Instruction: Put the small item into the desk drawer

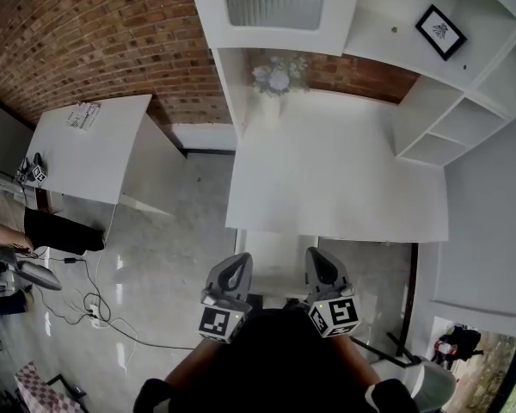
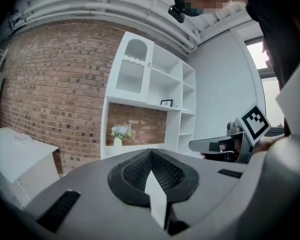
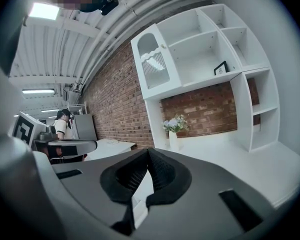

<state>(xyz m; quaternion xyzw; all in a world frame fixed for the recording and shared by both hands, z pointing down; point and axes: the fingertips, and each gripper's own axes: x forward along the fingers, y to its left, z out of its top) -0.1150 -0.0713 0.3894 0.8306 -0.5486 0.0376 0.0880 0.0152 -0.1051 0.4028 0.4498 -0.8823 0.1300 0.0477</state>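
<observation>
We hold the grey left gripper (image 1: 234, 269) and grey right gripper (image 1: 321, 265) side by side, near level, before the white desk (image 1: 327, 170). Both pairs of jaws are together on nothing. The black-framed picture (image 1: 439, 31) is too small to read, and we cannot make out the small item.

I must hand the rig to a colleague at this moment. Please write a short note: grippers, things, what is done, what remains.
Grippers: the left gripper and the right gripper both have their jaws shut and empty. They are side by side, short of the desk.
Things: only a vase stands on the desk, at the back. No small item is in view, and the drawer is not clearly seen.
Done: cannot tell.
Left: check the drawer; if it is empty, find the small item and put it in.
</observation>
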